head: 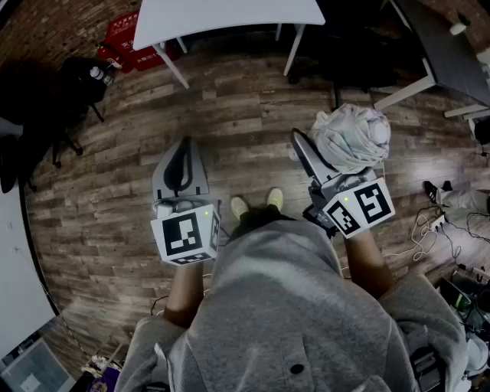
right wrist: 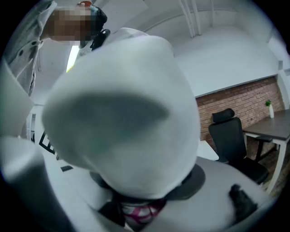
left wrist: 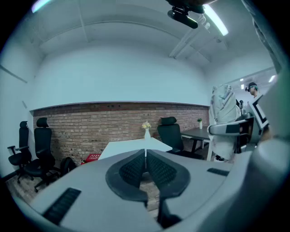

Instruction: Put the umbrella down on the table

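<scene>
A folded pale-grey umbrella (head: pixel 353 136) is bunched between the jaws of my right gripper (head: pixel 323 153), which is held level at waist height over the wooden floor. In the right gripper view the umbrella (right wrist: pixel 122 118) fills most of the picture, and a pink-and-white patch shows low between the wide-spread jaws. My left gripper (head: pixel 182 162) hangs beside it, its dark pads meeting at the tips (left wrist: pixel 145 153) with nothing between them. A white table (head: pixel 230 15) stands ahead; in the left gripper view this table (left wrist: pixel 129 148) carries a small vase of flowers (left wrist: pixel 146 130).
A dark desk (head: pixel 444 46) stands at the far right, with black office chairs (head: pixel 46 99) at the left and a red crate (head: pixel 126 34) near the white table. Cables (head: pixel 432 223) and another person's legs (head: pixel 459 200) are on the floor at the right.
</scene>
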The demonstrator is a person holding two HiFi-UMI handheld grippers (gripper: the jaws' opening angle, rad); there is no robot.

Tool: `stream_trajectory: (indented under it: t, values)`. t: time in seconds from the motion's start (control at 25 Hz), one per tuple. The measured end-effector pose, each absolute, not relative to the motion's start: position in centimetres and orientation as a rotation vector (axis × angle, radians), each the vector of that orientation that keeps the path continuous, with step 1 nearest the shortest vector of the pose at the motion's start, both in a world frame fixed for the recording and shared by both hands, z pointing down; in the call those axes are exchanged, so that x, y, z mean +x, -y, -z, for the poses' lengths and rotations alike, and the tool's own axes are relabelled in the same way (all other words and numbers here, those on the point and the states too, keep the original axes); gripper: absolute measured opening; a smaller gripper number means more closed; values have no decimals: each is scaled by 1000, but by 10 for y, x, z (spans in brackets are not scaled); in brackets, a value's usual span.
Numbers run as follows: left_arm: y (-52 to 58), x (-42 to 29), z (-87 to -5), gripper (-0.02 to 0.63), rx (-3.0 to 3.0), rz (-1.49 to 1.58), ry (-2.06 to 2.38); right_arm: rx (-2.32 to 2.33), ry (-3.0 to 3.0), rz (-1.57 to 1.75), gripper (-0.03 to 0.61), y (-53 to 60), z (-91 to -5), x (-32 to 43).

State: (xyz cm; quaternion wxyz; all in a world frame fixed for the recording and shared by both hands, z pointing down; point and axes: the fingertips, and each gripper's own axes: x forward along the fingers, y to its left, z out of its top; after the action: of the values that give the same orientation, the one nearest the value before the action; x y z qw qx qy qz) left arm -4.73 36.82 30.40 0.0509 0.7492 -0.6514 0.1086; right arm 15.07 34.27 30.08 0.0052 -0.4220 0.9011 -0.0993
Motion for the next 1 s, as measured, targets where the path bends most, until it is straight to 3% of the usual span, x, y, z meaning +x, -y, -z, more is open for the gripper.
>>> stream_trajectory:
  t: [0.44, 1.0]
  values:
    - [-377, -33, -301, 21, 2329, -308, 1916, -1365, -2767, 326, 259, -361, -298, 168]
    - [-393, -66, -296, 21, 2370, -240, 1854, -1400, -2748, 292, 259, -384, -289, 133]
